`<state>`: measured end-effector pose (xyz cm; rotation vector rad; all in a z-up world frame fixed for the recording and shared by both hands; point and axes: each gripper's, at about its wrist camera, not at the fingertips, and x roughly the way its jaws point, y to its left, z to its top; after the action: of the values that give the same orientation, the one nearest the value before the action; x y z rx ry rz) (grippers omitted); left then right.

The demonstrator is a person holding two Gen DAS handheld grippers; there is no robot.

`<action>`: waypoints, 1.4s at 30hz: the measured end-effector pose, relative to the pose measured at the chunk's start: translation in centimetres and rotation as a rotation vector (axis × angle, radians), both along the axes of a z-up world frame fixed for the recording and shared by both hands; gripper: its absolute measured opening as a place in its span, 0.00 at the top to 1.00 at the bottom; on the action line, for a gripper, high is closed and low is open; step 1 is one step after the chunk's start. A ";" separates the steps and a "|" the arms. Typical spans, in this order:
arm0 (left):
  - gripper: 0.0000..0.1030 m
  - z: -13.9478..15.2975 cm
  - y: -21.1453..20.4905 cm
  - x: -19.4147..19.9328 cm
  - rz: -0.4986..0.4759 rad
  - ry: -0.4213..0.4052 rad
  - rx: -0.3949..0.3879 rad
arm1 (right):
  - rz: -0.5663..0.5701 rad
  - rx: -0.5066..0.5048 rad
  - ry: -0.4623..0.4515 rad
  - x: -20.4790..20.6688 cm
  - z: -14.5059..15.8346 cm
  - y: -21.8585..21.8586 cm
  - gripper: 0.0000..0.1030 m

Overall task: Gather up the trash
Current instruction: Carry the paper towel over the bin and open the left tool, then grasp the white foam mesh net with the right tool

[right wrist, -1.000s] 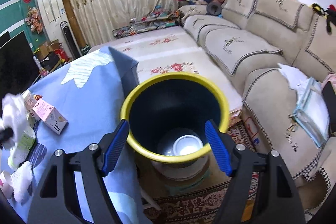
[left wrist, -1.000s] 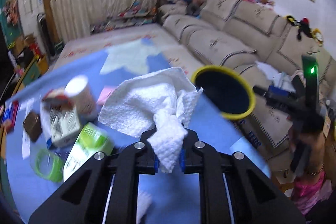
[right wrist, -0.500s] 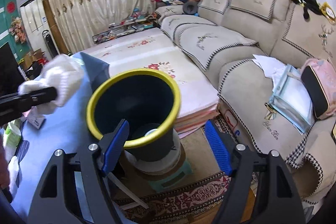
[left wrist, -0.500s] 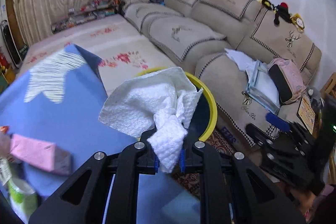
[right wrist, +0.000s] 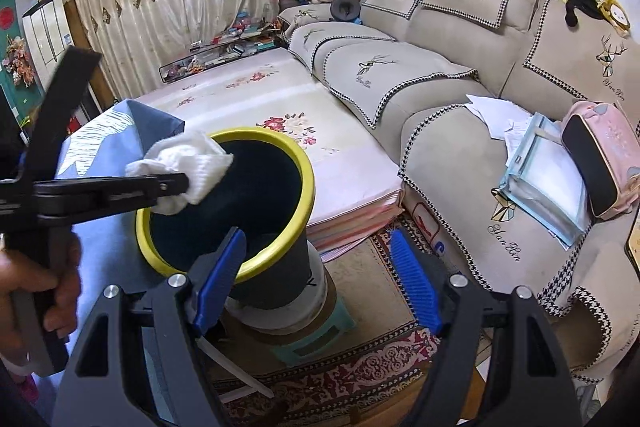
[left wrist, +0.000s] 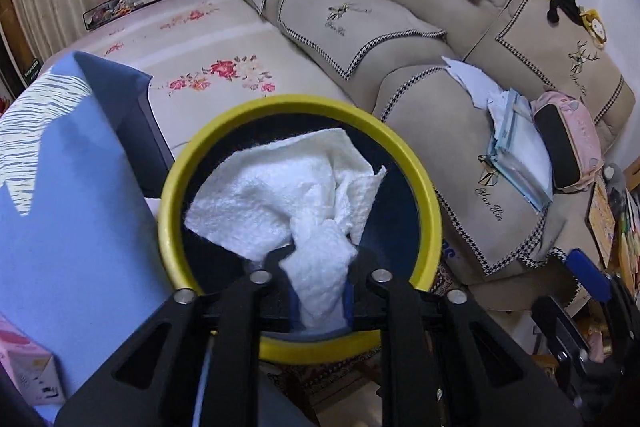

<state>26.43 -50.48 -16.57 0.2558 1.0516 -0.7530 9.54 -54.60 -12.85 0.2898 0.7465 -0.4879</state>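
My left gripper (left wrist: 318,291) is shut on a crumpled white paper towel (left wrist: 288,195) and holds it over the mouth of the yellow-rimmed dark trash bin (left wrist: 424,195). In the right wrist view the left gripper (right wrist: 180,185) reaches in from the left with the towel (right wrist: 188,163) above the bin's near-left rim (right wrist: 304,171). My right gripper (right wrist: 316,279) is open and empty, just right of and in front of the bin. It shows at the lower right of the left wrist view (left wrist: 588,275).
The bin stands on a white tub (right wrist: 280,311) and a green stool (right wrist: 316,343) beside the blue-clothed table (left wrist: 60,187). A pink box (left wrist: 24,367) lies on the table. A beige sofa (right wrist: 460,75) with a pink bag (right wrist: 600,163) lies beyond, and a floral mat (right wrist: 280,123).
My left gripper has carried the towel from over the table to right above the bin's mouth. My right gripper has drawn back to the right of the bin, still open.
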 end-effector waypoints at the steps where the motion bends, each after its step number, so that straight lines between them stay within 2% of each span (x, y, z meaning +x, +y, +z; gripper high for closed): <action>1: 0.79 -0.4 -0.4 0.2 0.002 0.003 0.007 | -0.001 0.000 0.001 0.0 0.0 0.0 0.30; 3: 0.65 -1.2 -0.8 0.5 0.008 0.015 0.018 | -0.005 0.000 0.003 0.0 0.0 -0.1 0.30; 4: 0.53 -1.5 -0.8 0.5 0.012 0.018 0.021 | -0.006 -0.001 0.003 0.0 0.0 -0.1 0.30; 8: 0.28 -1.1 -0.7 0.3 0.033 -0.015 0.019 | -0.007 -0.004 0.002 -0.1 0.2 0.0 0.29; 12: 0.23 2.1 1.0 -1.6 0.025 -0.096 0.012 | -0.008 -0.003 -0.001 -0.3 0.3 0.1 0.27; 16: 0.12 7.1 5.2 -4.6 0.047 -0.174 -0.063 | 0.002 0.002 -0.003 -0.5 0.6 0.5 0.27; 21: 0.06 12.5 13.0 -8.5 0.097 -0.249 -0.158 | 0.038 0.010 -0.003 0.0 0.6 1.9 0.26; 25: 0.05 14.7 19.7 -11.0 0.159 -0.284 -0.183 | 0.098 0.018 0.003 0.9 0.5 4.0 0.26; 30: 0.05 16.4 29.5 -14.0 0.286 -0.333 -0.189 | 0.220 0.038 0.011 2.7 0.1 8.3 0.26; 36: 0.05 17.3 40.5 -17.2 0.499 -0.433 -0.123 | 0.383 0.049 0.020 4.9 0.1 14.4 0.26; 42: 0.05 18.3 47.9 -19.6 0.639 -0.487 -0.138 | 0.614 0.067 0.018 5.3 0.8 23.2 0.26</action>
<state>6.86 -2.61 1.70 -0.0265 0.5576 -0.1633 14.85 -31.44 -12.10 0.1068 0.8247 0.1157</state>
